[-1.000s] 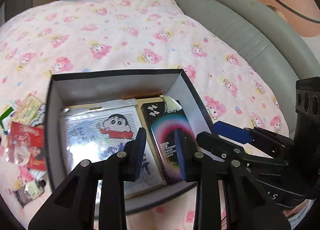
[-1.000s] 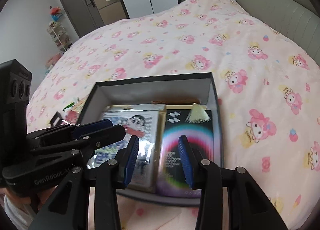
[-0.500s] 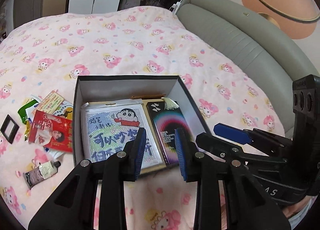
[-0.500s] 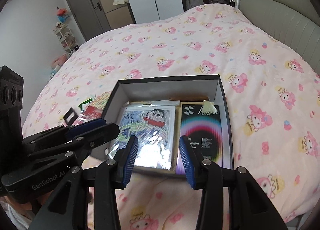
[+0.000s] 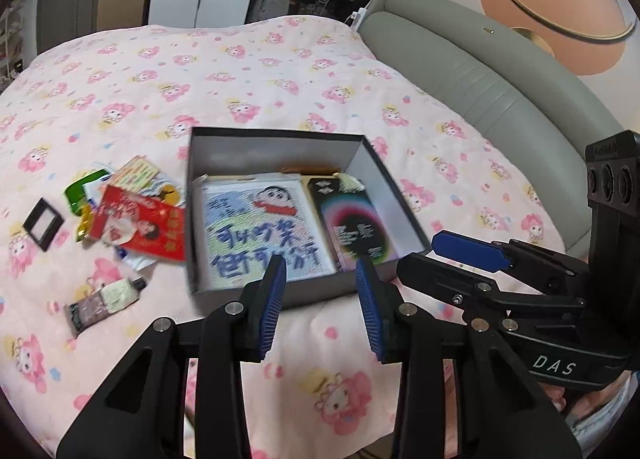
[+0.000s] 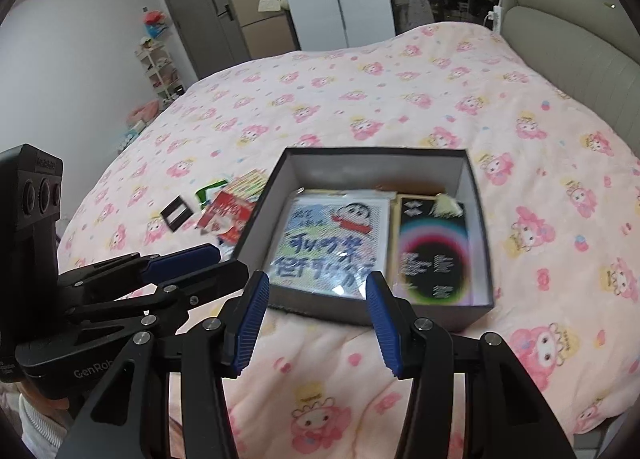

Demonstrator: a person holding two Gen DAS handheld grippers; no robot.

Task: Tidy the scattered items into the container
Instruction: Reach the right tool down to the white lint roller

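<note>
— So, where's the box (image 5: 280,147)?

— Mid-bedspread (image 5: 248,71), cartoon card (image 5: 260,231) and black booklet (image 5: 356,223) inside. Red packet (image 5: 140,227), tube (image 5: 104,301) and small black frame (image 5: 43,223) lie beside its left wall.

— The claws?

— Left gripper (image 5: 320,303) and right gripper (image 6: 314,319) both spread, holding nothing, above its near edge.

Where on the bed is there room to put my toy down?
The bedspread beyond the box is bare, and so is the strip between the box and the headboard. It is crowded left of the box: the packets, a small black frame and a tube. The box floor is covered too.
</note>
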